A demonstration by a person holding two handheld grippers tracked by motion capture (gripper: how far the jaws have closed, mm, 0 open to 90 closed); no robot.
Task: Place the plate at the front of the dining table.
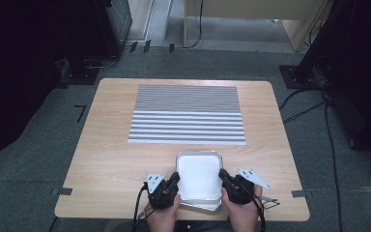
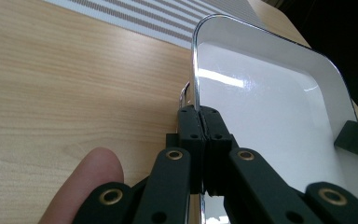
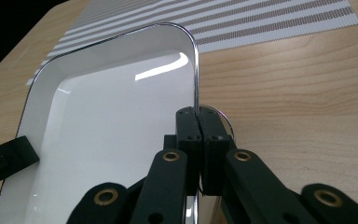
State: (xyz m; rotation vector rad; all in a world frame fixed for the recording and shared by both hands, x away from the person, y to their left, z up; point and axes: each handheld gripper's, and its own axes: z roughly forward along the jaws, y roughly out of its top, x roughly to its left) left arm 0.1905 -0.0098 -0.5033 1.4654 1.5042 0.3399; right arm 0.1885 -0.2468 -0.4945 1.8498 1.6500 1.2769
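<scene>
A white rectangular tray with a shiny metal rim sits near the table's front edge, empty inside. My left gripper is shut on the tray's left rim; in the left gripper view its jaws pinch the thin rim of the tray at my left gripper. My right gripper is shut on the opposite rim, and the right gripper view shows the jaws of my right gripper closed on the edge of the tray. A second metal rim shows beneath the tray.
A grey-and-white striped placemat lies on the wooden table beyond the tray. A person's hands hold both grippers at the front edge. Dark equipment and cables stand on the floor around the table.
</scene>
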